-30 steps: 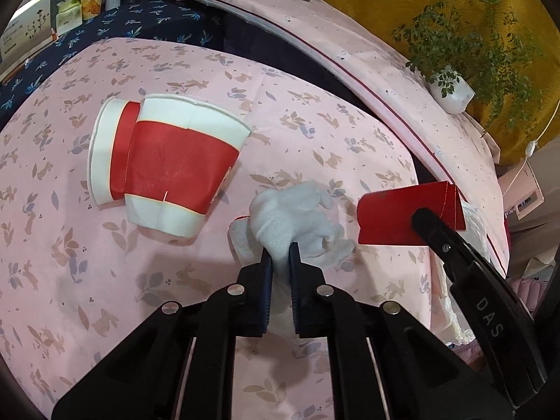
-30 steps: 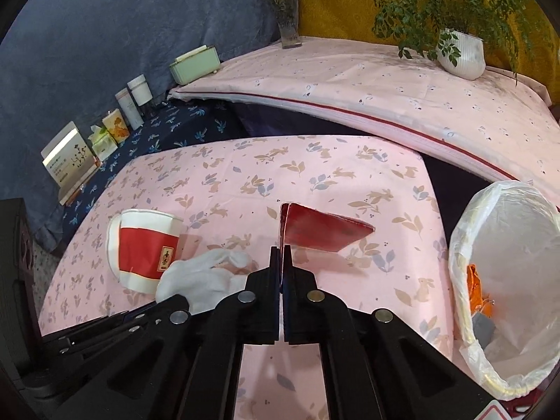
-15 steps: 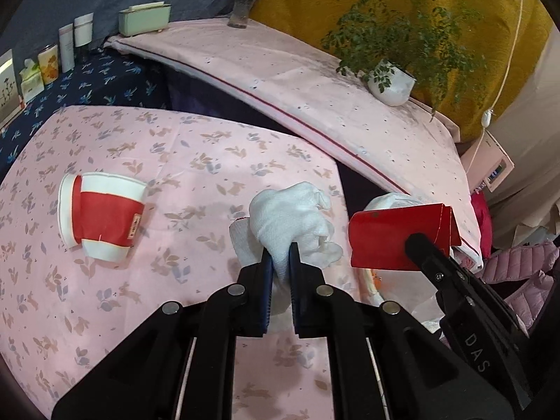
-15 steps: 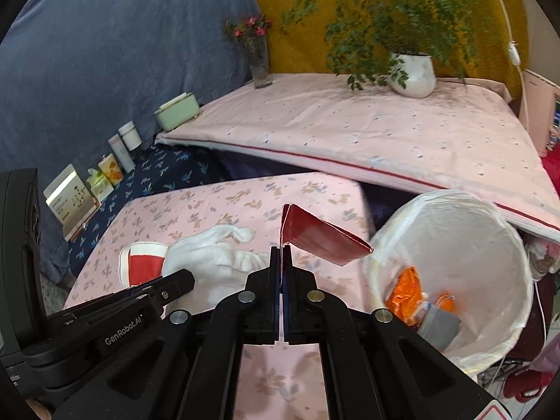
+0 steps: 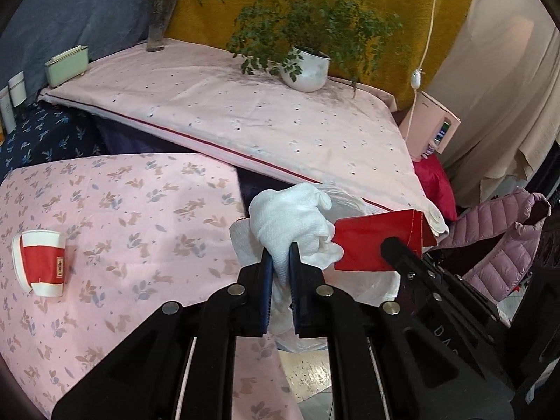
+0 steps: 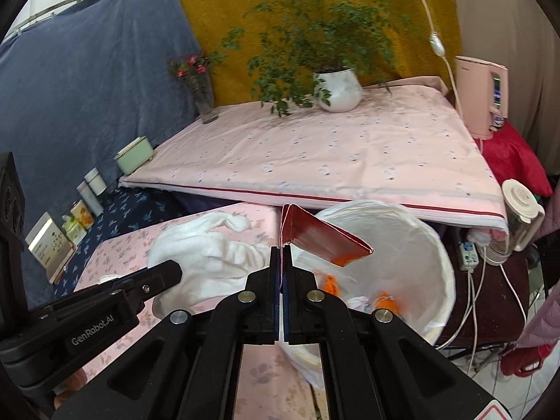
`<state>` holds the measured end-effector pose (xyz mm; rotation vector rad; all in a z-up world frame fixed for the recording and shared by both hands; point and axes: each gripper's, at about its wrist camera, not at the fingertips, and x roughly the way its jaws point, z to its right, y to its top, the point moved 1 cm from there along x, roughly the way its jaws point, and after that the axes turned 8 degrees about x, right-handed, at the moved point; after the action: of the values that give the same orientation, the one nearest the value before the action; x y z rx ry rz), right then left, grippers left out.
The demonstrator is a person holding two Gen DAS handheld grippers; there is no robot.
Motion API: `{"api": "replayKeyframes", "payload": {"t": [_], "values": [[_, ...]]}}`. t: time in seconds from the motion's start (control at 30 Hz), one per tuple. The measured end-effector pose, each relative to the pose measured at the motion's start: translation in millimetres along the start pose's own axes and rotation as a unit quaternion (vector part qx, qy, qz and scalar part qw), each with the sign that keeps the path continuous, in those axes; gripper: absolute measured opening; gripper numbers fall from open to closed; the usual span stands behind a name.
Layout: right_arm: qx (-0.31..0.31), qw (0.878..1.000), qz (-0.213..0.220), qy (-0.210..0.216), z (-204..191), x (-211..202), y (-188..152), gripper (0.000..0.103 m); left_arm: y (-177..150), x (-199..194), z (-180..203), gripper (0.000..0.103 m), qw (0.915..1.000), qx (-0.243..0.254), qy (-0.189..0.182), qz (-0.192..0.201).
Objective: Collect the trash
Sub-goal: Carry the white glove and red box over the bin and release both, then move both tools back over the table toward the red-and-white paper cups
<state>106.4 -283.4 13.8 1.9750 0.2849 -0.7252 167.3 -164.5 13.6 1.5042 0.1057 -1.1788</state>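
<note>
My left gripper (image 5: 280,255) is shut on a crumpled white tissue (image 5: 290,220), held in the air past the right edge of the pink floral table (image 5: 122,210). My right gripper (image 6: 282,255) is shut on a flat red paper packet (image 6: 315,234), held over the open bin with a white liner (image 6: 420,245). The tissue (image 6: 203,255) and left gripper also show in the right wrist view, left of the packet. The packet (image 5: 374,245) shows in the left wrist view too. A red and white paper cup (image 5: 40,266) lies on its side on the table at the left.
Orange and grey trash (image 6: 330,285) lies in the bin. A higher pink-covered table (image 6: 332,154) behind holds a potted plant (image 6: 337,89), a vase (image 6: 204,98) and a green box (image 6: 134,155). Cables and a white jug (image 6: 518,210) are right of the bin.
Both grippers have lifted and moved right, off the floral table toward the bin. The tissue and red packet went with them. The cup stays on the table, now farther away.
</note>
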Motion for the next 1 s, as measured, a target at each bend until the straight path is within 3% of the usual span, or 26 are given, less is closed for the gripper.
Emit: {"api": "replayKeyframes", "payload": {"t": [0.3, 0.33, 0.4, 0.47, 0.6, 1.0], "values": [[0.032, 0.999, 0.001, -0.021, 42, 0, 3, 0.001, 12, 20, 40, 0.013, 0.999, 0.035, -0.025, -0.008], [0.033, 0.999, 0.001, -0.022, 45, 1, 3, 0.001, 13, 22, 42, 0.016, 0.999, 0.036, -0.027, -0.007], [0.035, 0.999, 0.002, -0.025, 48, 1, 3, 0.003, 13, 25, 45, 0.044, 0.999, 0.037, -0.022, -0.006], [0.041, 0.999, 0.007, -0.028, 52, 1, 3, 0.009, 12, 25, 45, 0.051, 0.9992, 0.037, -0.015, 0.0], [0.051, 0.998, 0.008, -0.028, 56, 2, 4, 0.022, 11, 30, 44, 0.052, 0.9992, 0.037, -0.008, -0.009], [0.043, 0.999, 0.006, -0.023, 47, 1, 2, 0.024, 8, 26, 29, 0.052, 0.9997, 0.022, 0.01, -0.006]]}}
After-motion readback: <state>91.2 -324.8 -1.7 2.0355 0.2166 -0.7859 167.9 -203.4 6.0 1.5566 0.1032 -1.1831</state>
